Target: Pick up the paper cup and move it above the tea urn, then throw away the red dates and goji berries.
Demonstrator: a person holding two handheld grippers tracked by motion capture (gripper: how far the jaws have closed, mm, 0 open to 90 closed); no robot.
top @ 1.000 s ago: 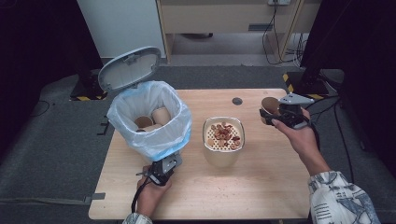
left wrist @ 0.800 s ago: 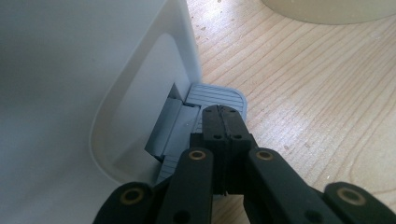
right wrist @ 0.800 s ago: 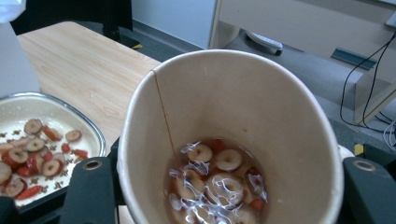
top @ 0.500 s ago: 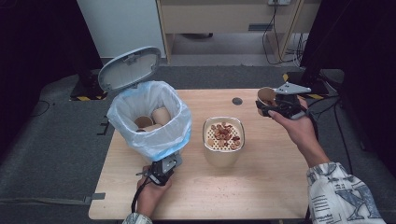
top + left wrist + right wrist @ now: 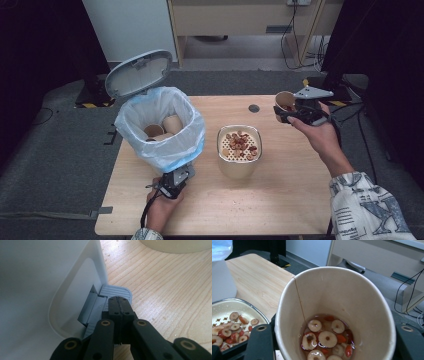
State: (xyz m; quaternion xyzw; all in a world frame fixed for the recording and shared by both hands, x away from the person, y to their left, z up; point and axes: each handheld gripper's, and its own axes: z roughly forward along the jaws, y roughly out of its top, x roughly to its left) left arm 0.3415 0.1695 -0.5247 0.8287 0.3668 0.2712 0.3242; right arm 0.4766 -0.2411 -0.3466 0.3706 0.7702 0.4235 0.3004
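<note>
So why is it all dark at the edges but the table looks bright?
In the high view the light falls on the wooden table, while the room's sides stay black. In the left gripper view the white bin wall looks washed out. In the right gripper view the paper cup is sharp; the cables behind are soft.

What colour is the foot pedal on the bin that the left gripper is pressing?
The pedal is grey with fine ridges, clearest in the left gripper view.

A wooden table (image 5: pixel 280 200) carries a lined bin (image 5: pixel 160 127) near its left edge and a strainer bowl (image 5: pixel 239 150) mid-table. Near the far edge lies a small dark disc (image 5: pixel 254 108), perhaps a cap.
</note>
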